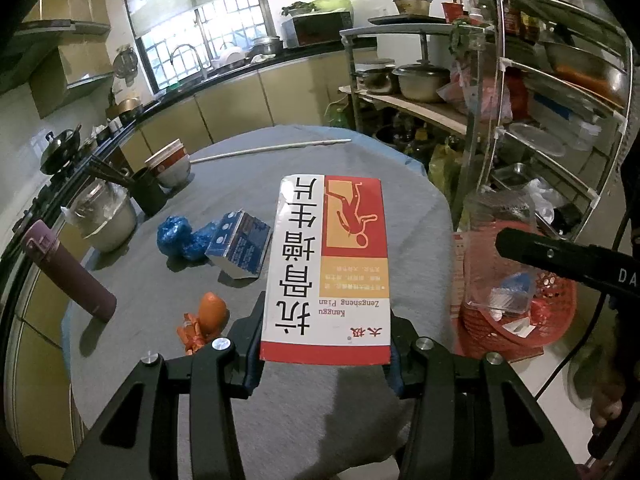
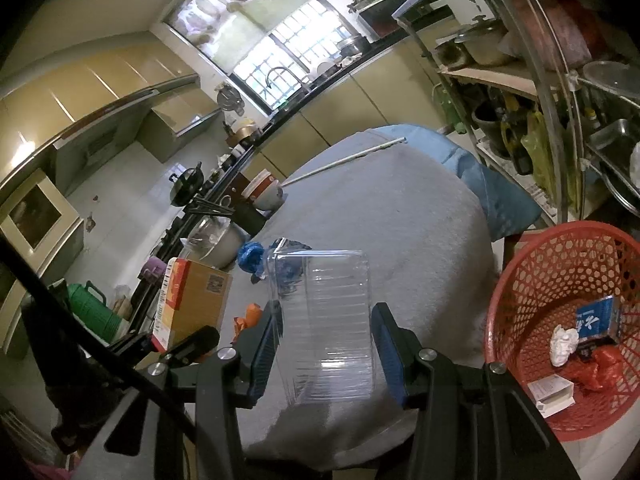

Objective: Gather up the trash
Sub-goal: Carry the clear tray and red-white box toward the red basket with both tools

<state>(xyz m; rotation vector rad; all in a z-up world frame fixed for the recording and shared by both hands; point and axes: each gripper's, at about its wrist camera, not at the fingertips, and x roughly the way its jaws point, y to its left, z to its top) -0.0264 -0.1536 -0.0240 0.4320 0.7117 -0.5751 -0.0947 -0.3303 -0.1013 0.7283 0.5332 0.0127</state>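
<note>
My left gripper [image 1: 326,340] is shut on a red and white medicine box [image 1: 328,264], held above the grey table [image 1: 280,412]. The same box shows in the right wrist view [image 2: 192,304]. My right gripper [image 2: 328,344] is shut on a clear plastic container [image 2: 326,320] above the table's near edge. A red trash basket [image 2: 520,280] stands to the right of the table, holding a blue packet, a white wad and a small box. On the table lie a blue crumpled bag [image 1: 178,236], a blue and white carton [image 1: 242,248] and an orange wrapper [image 1: 204,320].
A purple flask [image 1: 64,268], a steel pot [image 1: 104,216], a black cup with chopsticks [image 1: 148,192], stacked bowls [image 1: 170,162] and a white rod [image 1: 272,148] sit at the table's left and back. A metal rack of pots [image 1: 560,100] stands on the right.
</note>
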